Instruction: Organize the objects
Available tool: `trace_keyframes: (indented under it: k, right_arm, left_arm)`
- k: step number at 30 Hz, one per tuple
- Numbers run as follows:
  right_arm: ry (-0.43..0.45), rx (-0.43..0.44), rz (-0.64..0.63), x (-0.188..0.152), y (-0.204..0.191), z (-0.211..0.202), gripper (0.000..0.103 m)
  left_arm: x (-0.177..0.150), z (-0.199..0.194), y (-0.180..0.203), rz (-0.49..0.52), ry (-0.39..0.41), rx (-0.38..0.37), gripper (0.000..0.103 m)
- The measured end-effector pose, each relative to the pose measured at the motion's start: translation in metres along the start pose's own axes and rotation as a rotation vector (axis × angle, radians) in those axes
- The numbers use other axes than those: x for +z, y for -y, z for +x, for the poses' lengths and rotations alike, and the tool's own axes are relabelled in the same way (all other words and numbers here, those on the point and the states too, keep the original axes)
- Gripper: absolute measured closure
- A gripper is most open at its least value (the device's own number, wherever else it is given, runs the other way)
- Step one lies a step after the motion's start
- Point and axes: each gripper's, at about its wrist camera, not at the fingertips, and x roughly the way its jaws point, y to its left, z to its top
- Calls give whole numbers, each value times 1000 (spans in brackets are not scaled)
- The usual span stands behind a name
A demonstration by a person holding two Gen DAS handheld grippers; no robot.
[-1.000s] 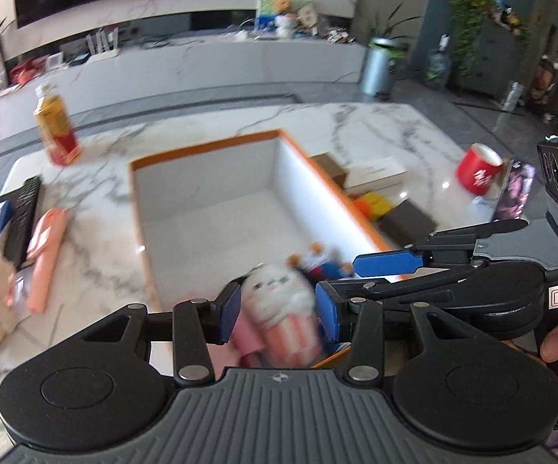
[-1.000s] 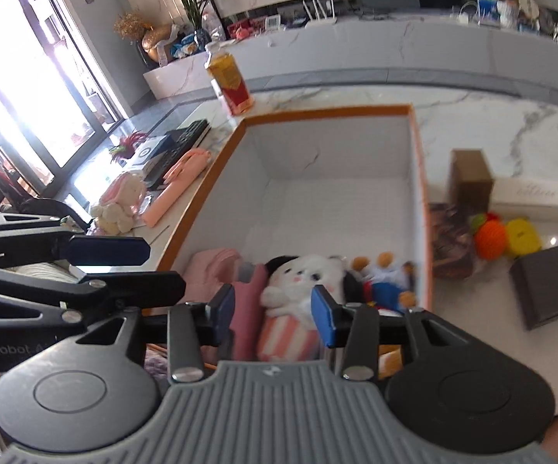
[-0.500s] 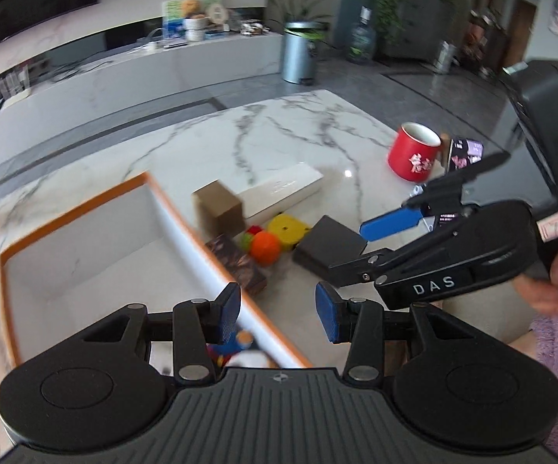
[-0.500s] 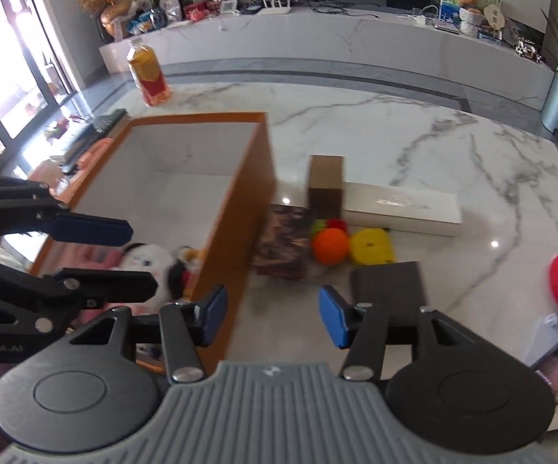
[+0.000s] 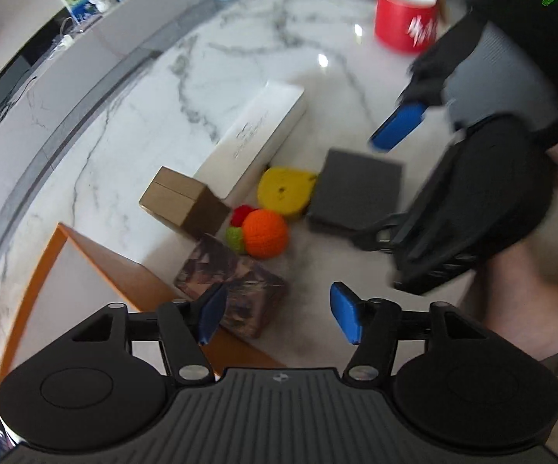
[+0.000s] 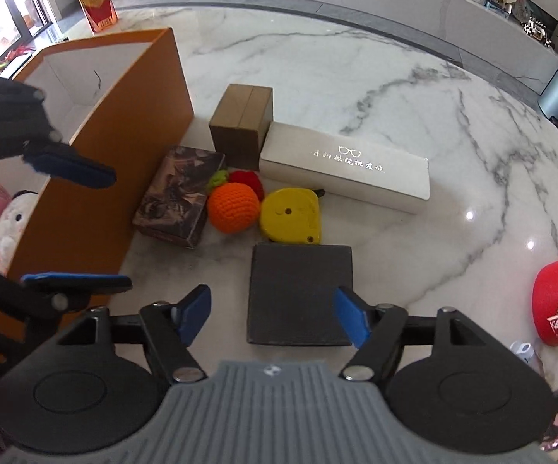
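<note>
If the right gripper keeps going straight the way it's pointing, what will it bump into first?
Most likely the dark grey square box. The right gripper points down at it, and its opening jaws stand on either side of the box's near end with nothing between them and the lid. How close it is cannot be told.

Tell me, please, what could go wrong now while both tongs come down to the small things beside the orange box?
1. The right tongs are opening over the flat dark grey square box, which looks nearly as wide as the gap; a pad could land on its top.
2. The left tongs are opening by the dark patterned box, close to the orange box wall, and may knock it.
3. The orange crocheted ball could roll if bumped.
</note>
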Motion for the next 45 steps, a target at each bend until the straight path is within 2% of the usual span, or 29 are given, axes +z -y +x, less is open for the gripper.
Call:
trace_keyframes:
  k: [3,7,14,18,21,25,29,31,33,35,38,41,45]
  right_arm:
    - [-23,15,4,1,6,11,21]
    - [-58,-13,34,2,16,27,20]
    - [-87,49,79,-3,28,38,19]
    - [-90,65,78,-7,25,38,19]
    - [-86,72,85,-8,25,36,19]
    - [-84,83,94,-8,25,36,19]
    - [-90,75,92,-8,24,38,19]
    - [-91,67,97,-9,26,37,19]
    - [-88,61,99,-9,26,37,19]
    - [-84,61,101,-9,27,36,19]
    - [-83,64,97,-9,26,36,19]
    - [-84,66,91,-9,26,37,19]
    - [-84,70,92,-10,27,38,19]
  left_arm:
    - [12,19,-11,32,-79,-3,18]
    - [25,37,-28,-91,-172,-25,17]
    - [40,54,-26,-182,-285,63,17]
    - [39,62,-24,-176,-326,100,15]
    - [30,64,-28,-180,-353,115,15]
    - [17,62,-40,-224,-352,117,15]
    - [19,61,-51,-344,-327,84,5]
    - [22,63,-58,-407,-333,90,5]
    - [26,66,-62,-429,-342,96,6]
    - [29,69,-66,-470,-353,63,11]
    - [32,76,-65,-466,-365,70,11]
    - [29,88,-70,-484,-415,101,10]
    - [25,95,-77,-509,-435,89,10]
